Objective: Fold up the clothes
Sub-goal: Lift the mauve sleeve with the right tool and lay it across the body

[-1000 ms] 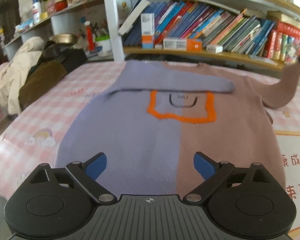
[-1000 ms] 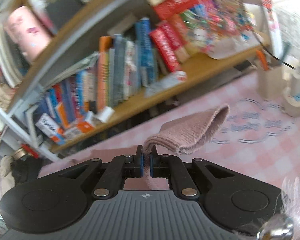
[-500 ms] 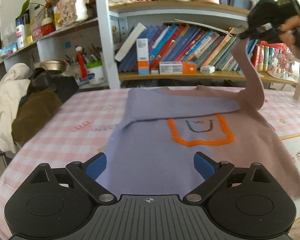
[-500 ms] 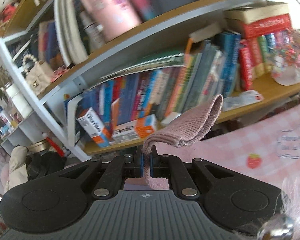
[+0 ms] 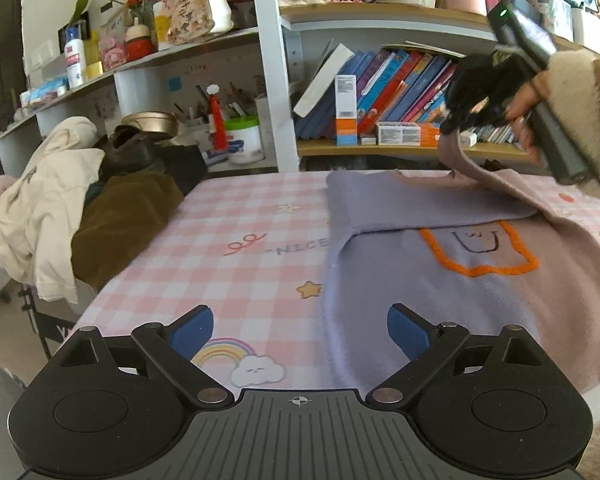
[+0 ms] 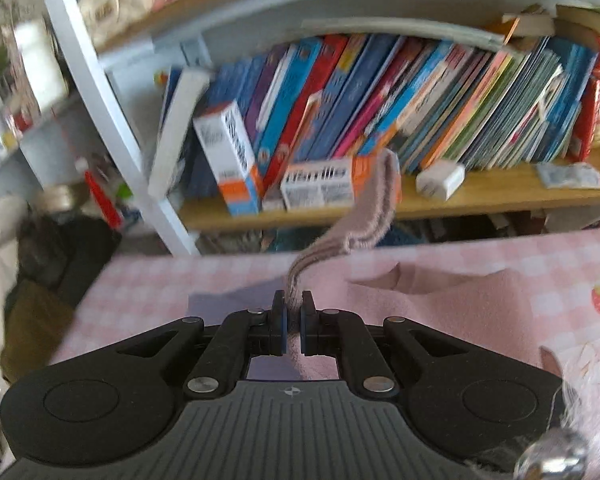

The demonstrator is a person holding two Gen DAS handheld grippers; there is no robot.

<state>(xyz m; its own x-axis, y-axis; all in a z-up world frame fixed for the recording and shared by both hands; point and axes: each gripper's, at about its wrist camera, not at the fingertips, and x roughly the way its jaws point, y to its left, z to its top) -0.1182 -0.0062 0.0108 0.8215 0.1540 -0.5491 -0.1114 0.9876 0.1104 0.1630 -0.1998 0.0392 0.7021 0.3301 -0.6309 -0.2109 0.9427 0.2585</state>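
A sweater [image 5: 440, 280], lilac on its left half and dusty pink on its right, lies flat on the pink checked tablecloth [image 5: 240, 256], with an orange-outlined patch on the chest. Its lilac sleeve [image 5: 412, 204] is folded across the chest. My right gripper [image 6: 293, 322] is shut on the pink sleeve cuff [image 6: 364, 216] and holds it above the sweater's collar end; the same gripper [image 5: 468, 112] shows at upper right in the left wrist view, a hand around its handle. My left gripper [image 5: 300, 332] hovers open over the sweater's lower left edge, holding nothing.
A bookshelf [image 5: 380, 148] full of books and boxes runs along the table's far edge. A pile of cream and brown clothes [image 5: 80, 216] rests at the table's left. A white shelf post [image 5: 272, 68] stands behind the table.
My right gripper has carried the pink sleeve leftward and lower, over the sweater's collar end. My left gripper has shifted left, with more bare tablecloth under it.
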